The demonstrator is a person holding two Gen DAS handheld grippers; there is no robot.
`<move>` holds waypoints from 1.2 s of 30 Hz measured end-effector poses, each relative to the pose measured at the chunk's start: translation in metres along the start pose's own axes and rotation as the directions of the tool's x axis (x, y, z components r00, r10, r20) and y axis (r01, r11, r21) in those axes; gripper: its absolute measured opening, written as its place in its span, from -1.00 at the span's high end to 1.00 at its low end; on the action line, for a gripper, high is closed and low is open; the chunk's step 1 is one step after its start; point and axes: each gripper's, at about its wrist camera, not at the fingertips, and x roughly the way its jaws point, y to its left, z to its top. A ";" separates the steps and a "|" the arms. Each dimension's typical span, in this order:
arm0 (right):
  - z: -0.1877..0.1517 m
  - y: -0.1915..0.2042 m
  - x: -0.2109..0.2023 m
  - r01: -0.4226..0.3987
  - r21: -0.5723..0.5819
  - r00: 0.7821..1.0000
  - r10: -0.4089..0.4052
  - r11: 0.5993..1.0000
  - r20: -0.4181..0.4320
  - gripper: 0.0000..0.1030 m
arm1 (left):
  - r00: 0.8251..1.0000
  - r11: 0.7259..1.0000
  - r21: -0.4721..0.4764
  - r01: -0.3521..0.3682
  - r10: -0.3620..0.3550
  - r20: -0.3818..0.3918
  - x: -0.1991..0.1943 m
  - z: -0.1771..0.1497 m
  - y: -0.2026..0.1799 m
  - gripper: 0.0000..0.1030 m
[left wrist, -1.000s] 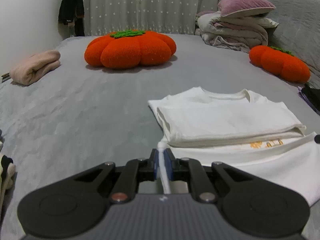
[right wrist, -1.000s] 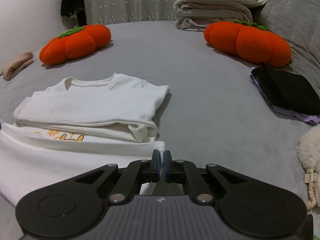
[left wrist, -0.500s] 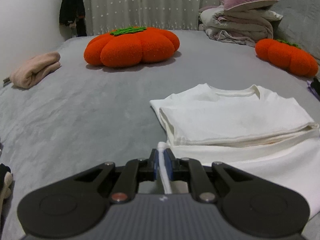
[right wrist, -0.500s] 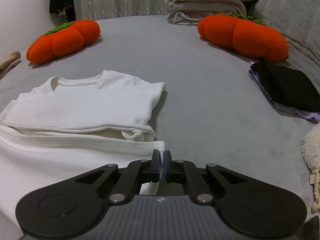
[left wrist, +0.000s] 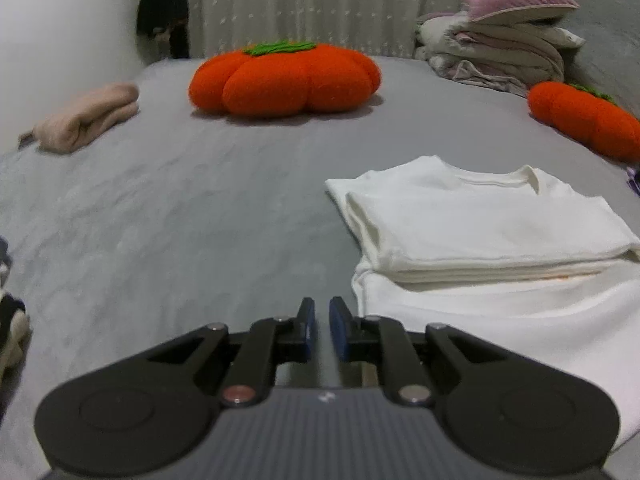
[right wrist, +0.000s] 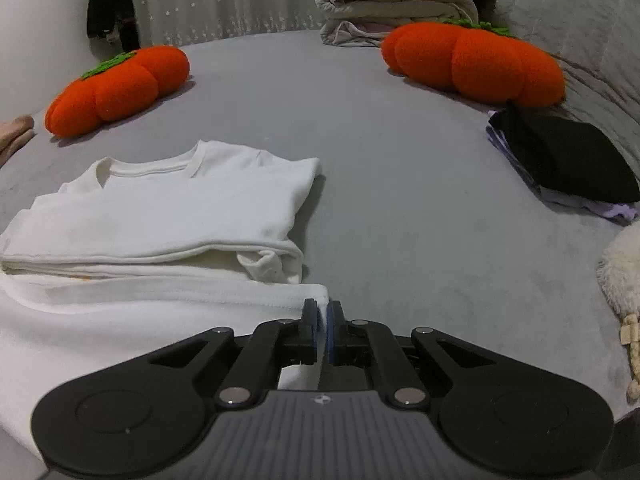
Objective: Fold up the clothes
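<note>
While your left hand-held gripper (left wrist: 321, 329) had a strip of white hem pinched between its blue pads a second ago, those jaws have just been opening and now stand narrowly apart with nothing between them; only grey bed (left wrist: 168, 240) shows through the gap. The released hem corner of the white T-shirt (left wrist: 500, 304) lies just to the right of the left fingertips, flat on the bed and apart from them.

Your right hand-held gripper (right wrist: 322, 330) is closed on the opposite hem corner of the same white T-shirt (right wrist: 168, 312), a thin fold of white cloth showing between its pads, much as it was a second ago.

The shirt sits in front of you on the grey bed, already folded into a stack with the collar on the far side, and its lower part runs toward you under both grippers. The orange print that peeked out below the folded stack a second ago is now covered, leaving only a faint orange trace along the fold line.

Two orange pumpkin cushions (left wrist: 284, 76) (right wrist: 476, 64) lie farther back, a rolled pink garment (left wrist: 86, 118) at the far left, and dark folded clothes (right wrist: 568, 156) at the right.
</note>
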 end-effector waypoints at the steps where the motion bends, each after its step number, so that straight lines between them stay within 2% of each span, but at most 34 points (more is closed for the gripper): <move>1: 0.000 -0.001 -0.001 -0.001 0.004 1.000 0.001 1.000 0.003 0.90 | 1.000 1.000 -0.006 0.001 -0.001 0.002 -0.001 0.000 0.001 0.73; 6: 0.000 -0.006 -0.004 -0.010 0.024 1.000 0.010 1.000 0.007 0.89 | 0.998 0.999 0.001 0.047 -0.047 0.028 -0.013 0.001 0.001 0.60; 8: 0.000 -0.008 -0.005 -0.016 0.034 1.000 0.016 0.999 0.008 0.80 | 0.998 0.998 0.022 0.064 -0.064 0.026 -0.012 0.002 -0.004 0.46; 11: 0.003 -0.009 -0.003 -0.033 0.056 0.999 0.033 0.998 0.003 0.72 | 0.998 0.998 0.040 0.051 -0.052 0.023 -0.004 0.006 -0.010 0.28; 13: 0.005 -0.013 0.000 -0.054 0.097 0.998 0.055 0.994 0.000 0.72 | 0.999 0.998 0.028 0.048 -0.048 0.016 0.001 0.009 -0.011 0.32; 16: 0.006 -0.021 0.001 -0.101 0.181 0.995 0.101 0.978 0.013 0.72 | 0.999 0.999 0.016 0.050 -0.050 0.005 0.009 0.011 -0.014 0.60; 19: 0.006 -0.019 0.004 -0.111 0.167 0.994 0.112 0.980 0.000 0.73 | 0.999 0.999 0.026 0.041 -0.041 -0.005 0.015 0.008 -0.017 0.76; 22: 0.006 -0.015 0.002 -0.093 0.126 0.996 0.092 0.988 0.011 0.84 | 1.000 1.000 0.014 0.019 -0.019 0.014 0.012 0.006 -0.017 0.93; 31: 0.006 -0.015 -0.015 -0.083 0.115 0.994 0.074 0.990 0.077 0.86 | 0.998 0.994 -0.103 0.022 -0.015 0.068 -0.002 0.009 0.012 0.93; 33: 0.005 -0.014 -0.015 -0.072 0.111 0.995 0.064 0.991 0.081 0.86 | 0.998 0.993 -0.103 0.052 -0.047 0.047 0.000 0.009 0.013 0.92; 36: 0.004 -0.010 -0.012 -0.057 0.086 0.996 0.052 0.995 0.066 0.85 | 0.997 0.986 -0.147 0.075 -0.074 0.011 0.003 0.009 0.016 0.73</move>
